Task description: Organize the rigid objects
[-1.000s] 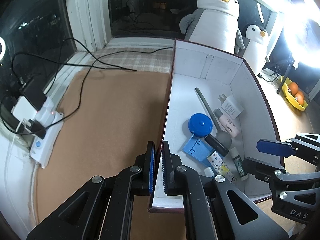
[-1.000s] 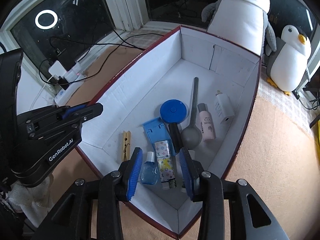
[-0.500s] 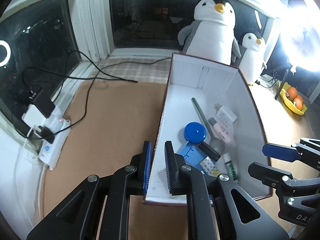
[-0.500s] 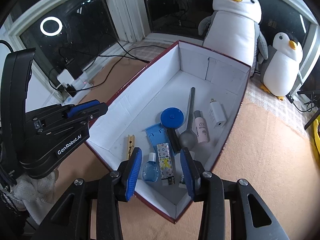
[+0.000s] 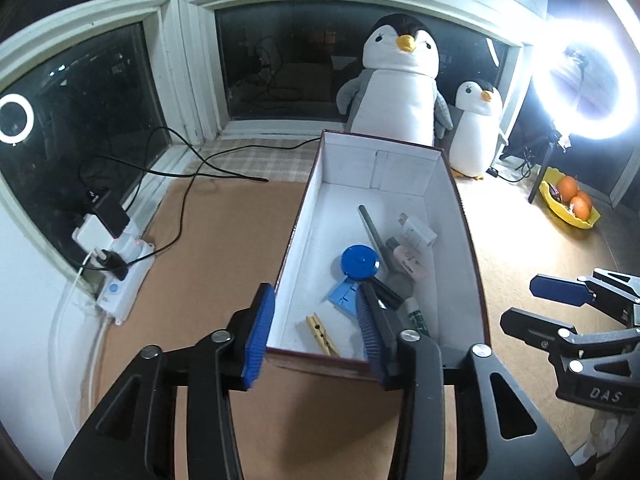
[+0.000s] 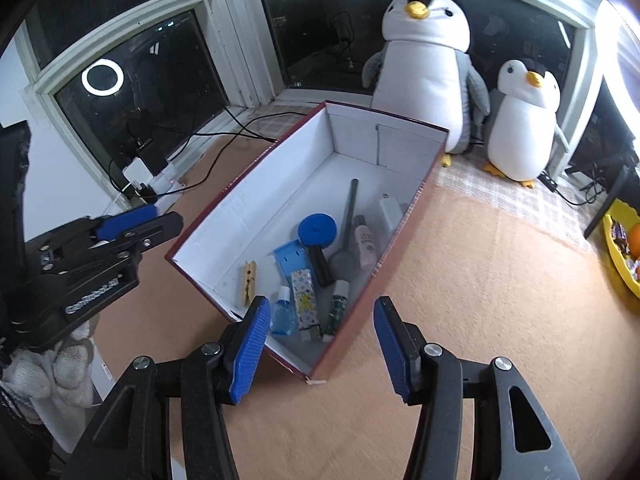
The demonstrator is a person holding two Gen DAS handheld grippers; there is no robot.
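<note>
An open box (image 5: 306,220) (image 6: 260,200), white inside and dark red outside, stands on the tan mat. In it lie a blue round disc (image 5: 360,261) (image 6: 318,230), a grey spoon (image 6: 346,240), a pink bottle (image 6: 365,242), a white charger (image 5: 416,232), a wooden clothespin (image 5: 322,334) (image 6: 249,283), a small blue bottle (image 6: 283,312) and a green tube (image 6: 339,306). My left gripper (image 5: 314,332) (image 6: 156,222) hovers above the box's near wall with its jaws opening and nothing pressed between them. My right gripper (image 6: 322,344) (image 5: 528,300) hangs over the box's near corner, its jaws opening and empty.
Two plush penguins (image 5: 400,80) (image 5: 478,128) stand behind the box at the window. A power strip with plugs (image 5: 120,280) and black cables (image 5: 188,176) lie at the left. At the right are a yellow bowl of oranges (image 5: 568,204) and a bright ring light (image 5: 588,80).
Both grippers have drawn back and up from the box. The left jaws, shut at the box's left wall before, have parted. The right jaws stand wider.
</note>
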